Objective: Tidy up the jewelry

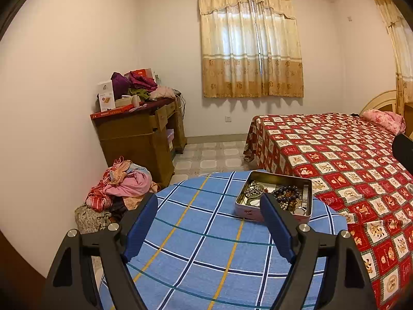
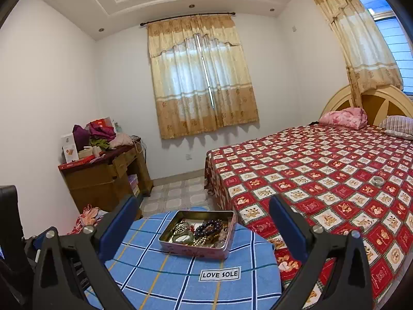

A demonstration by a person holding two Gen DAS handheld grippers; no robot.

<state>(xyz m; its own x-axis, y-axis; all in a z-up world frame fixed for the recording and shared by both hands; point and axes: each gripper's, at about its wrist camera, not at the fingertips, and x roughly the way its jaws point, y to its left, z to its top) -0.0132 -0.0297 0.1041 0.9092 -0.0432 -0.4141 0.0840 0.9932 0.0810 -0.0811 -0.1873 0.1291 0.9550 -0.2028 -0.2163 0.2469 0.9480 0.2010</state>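
An open pink metal tin [image 1: 247, 213] stands on a round table with a blue checked cloth [image 1: 201, 253]. It holds dark bead bracelets [image 1: 287, 193], silver beads [image 1: 251, 190] and other jewelry. My left gripper [image 1: 210, 206] is open and empty, above the table just short of the tin. In the right wrist view the tin [image 2: 198, 250] with bead bracelets [image 2: 210, 227] lies between and beyond the fingers of my right gripper [image 2: 204, 209], which is open and empty, held above the table [image 2: 180, 281]. A pale bangle [image 2: 377, 180] lies on the bed.
A bed with a red checked cover [image 2: 322, 180] stands right of the table. A cluttered wooden dresser [image 1: 139, 134] stands at the left wall, with a heap of clothes [image 1: 121, 188] on the floor. A curtained window [image 1: 251, 46] is at the back.
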